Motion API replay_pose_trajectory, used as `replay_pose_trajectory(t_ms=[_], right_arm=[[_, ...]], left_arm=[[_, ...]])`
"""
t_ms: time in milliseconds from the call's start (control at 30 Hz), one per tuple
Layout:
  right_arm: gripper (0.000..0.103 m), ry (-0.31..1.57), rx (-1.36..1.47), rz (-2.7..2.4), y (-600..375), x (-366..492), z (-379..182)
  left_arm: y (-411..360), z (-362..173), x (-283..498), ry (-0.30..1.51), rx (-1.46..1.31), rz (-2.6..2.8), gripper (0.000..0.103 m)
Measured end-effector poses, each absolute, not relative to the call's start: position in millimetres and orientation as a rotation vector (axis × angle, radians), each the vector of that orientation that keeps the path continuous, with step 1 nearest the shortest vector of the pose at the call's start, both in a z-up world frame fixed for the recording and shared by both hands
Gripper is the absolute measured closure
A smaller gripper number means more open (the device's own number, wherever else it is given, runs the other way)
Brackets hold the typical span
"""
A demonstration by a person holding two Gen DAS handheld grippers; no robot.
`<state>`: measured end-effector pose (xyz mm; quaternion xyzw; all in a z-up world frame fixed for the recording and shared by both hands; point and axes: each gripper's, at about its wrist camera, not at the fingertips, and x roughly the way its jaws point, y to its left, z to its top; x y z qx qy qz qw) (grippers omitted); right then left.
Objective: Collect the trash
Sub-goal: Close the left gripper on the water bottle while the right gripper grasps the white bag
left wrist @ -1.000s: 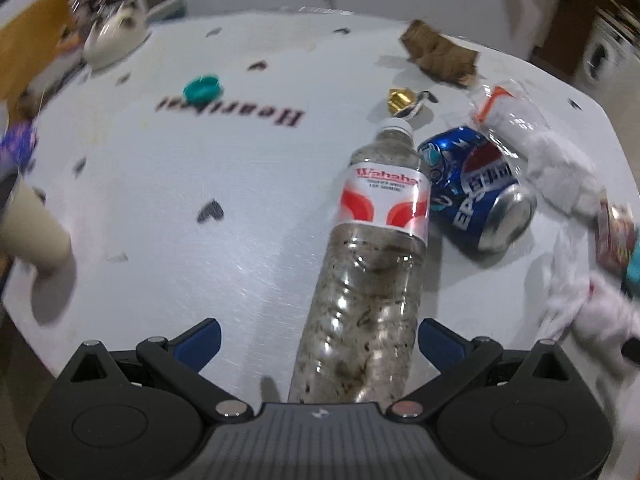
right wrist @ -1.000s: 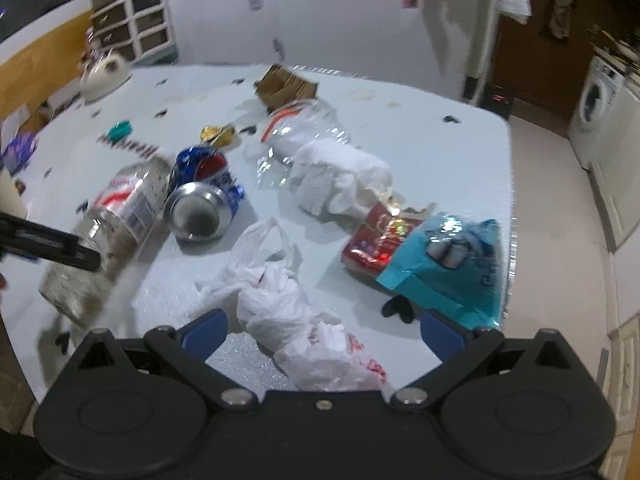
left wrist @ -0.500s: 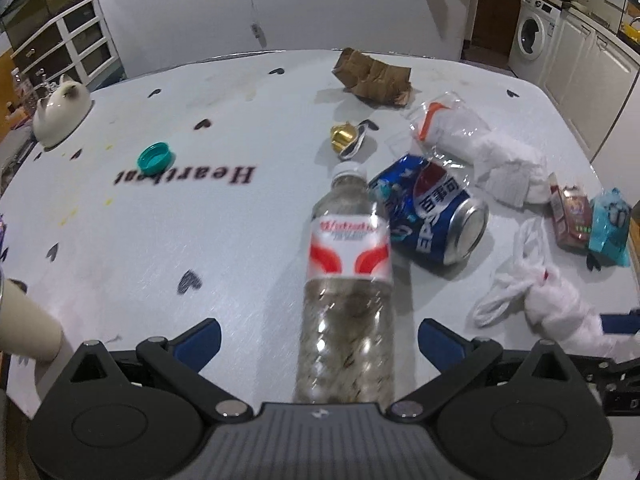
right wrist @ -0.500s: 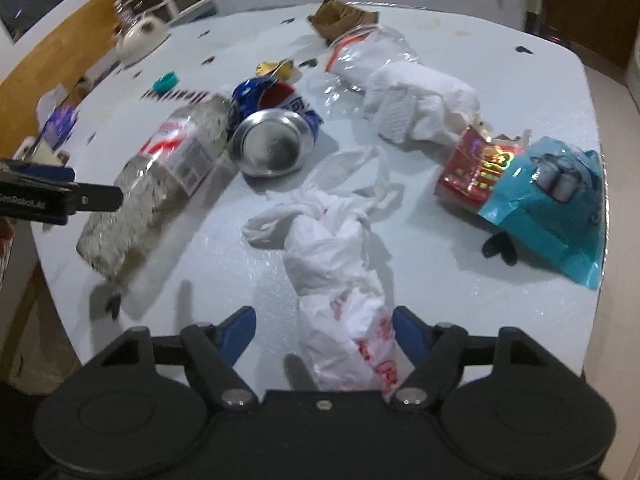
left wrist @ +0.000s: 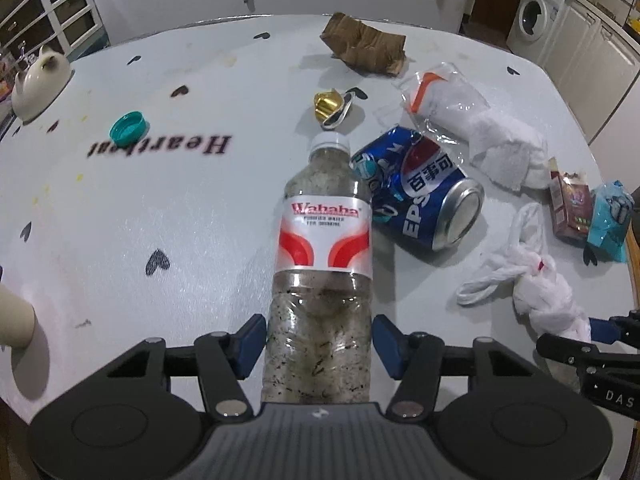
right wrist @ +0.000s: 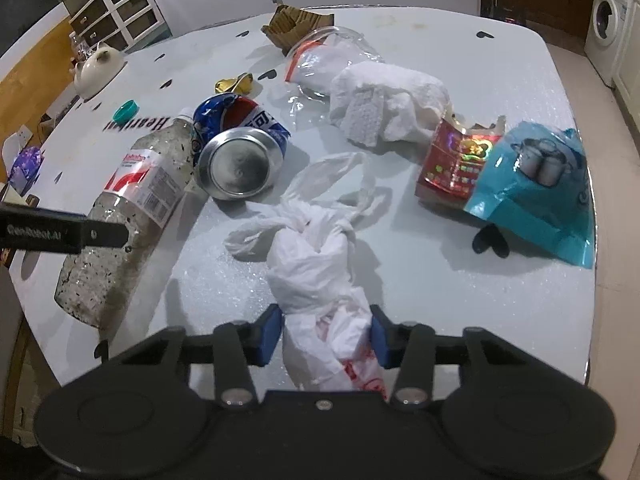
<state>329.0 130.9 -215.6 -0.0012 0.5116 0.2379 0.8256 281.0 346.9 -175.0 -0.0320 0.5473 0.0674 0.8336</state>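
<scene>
My left tongs (left wrist: 319, 346) have just closed onto the grimy clear bottle (left wrist: 322, 264) lying on the tabletop (left wrist: 160, 208); my right tongs (right wrist: 325, 334) have just closed onto the knotted white plastic bag (right wrist: 316, 264).

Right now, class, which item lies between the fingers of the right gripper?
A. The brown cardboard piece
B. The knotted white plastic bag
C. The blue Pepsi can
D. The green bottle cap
B: in the right wrist view the right gripper has its blue pads on either side of the knotted white plastic bag, its jaws having just been closing on it, while the other items lie farther off on the table.
</scene>
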Motion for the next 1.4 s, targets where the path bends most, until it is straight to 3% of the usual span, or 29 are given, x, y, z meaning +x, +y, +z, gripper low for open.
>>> replay_pose_trajectory(t_ms=[400,733,833,900,1000,1067,1100,1133,1167,1400], right_arm=[[0.068,1.096,-0.041,0.523,128.8,307.2,-209.8],[0.068,0.937,-0.045,0.478,115.0,300.6,-151.9],[0.068,0.902,-0.032,0.472,111.1,298.4,-137.2],[0.068,0.888,-0.036,0.473,110.7,295.7,-131.2],[0.068,0.890,-0.043,0.480,110.2,290.7,-130.7],[0.068,0.902,-0.037,0.481,108.1,287.8,-133.9],[0.068,0.908,-0.036,0.479,107.8,287.1,-135.3],[0.068,0.913,-0.035,0.476,107.3,286.0,-137.2],[0.068,0.918,-0.033,0.471,106.6,285.3,-138.6],[0.068,0.941,-0.022,0.443,99.8,285.3,-145.2]], left_arm=[[351.8,-165.8,241.9,1.103,-0.158,0.177,0.046],[340.1,-113.3,217.9,0.918,-0.188,0.185,0.050],[335.2,-111.6,216.5,0.939,-0.183,0.184,0.096],[336.6,-120.2,217.0,0.989,-0.199,0.169,0.100],[337.1,-136.0,217.7,1.058,-0.217,0.161,0.088],[337.9,-142.4,214.7,1.069,-0.244,0.170,0.053],[338.3,-144.4,213.4,1.066,-0.252,0.179,0.044],[338.2,-145.3,212.8,1.063,-0.252,0.188,0.027],[338.3,-146.2,212.5,1.060,-0.248,0.196,0.017],[339.8,-166.0,229.8,1.137,-0.274,0.194,0.016]])
